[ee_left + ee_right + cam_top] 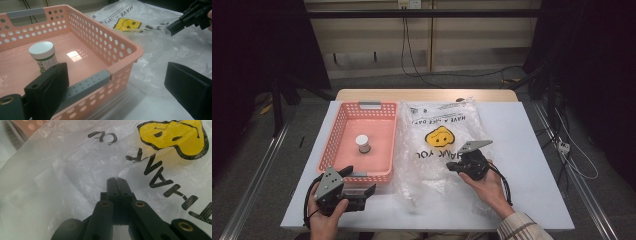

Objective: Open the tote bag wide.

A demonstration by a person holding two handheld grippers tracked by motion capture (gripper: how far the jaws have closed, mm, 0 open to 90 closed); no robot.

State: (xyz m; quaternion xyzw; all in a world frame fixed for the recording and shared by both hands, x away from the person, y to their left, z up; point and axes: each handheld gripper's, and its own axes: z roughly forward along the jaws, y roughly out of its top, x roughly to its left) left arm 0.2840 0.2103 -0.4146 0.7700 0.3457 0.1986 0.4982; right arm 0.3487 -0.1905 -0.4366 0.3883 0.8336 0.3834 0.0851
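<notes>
A clear plastic bag printed with a yellow smiley face and black letters lies flat on the table, right of a pink perforated basket. My right gripper rests on the bag's near half, shut, with a fold of the bag's film pinched at its tips. My left gripper is open at the basket's near right corner; one jaw stands inside the rim and the other outside, over the bag. A small white-capped bottle stands in the basket.
The white table top sits on a wooden table whose far edge shows behind it. The basket has grey handles at its far and near ends. My right gripper shows at the upper right of the left gripper view. Cables run across the floor beyond.
</notes>
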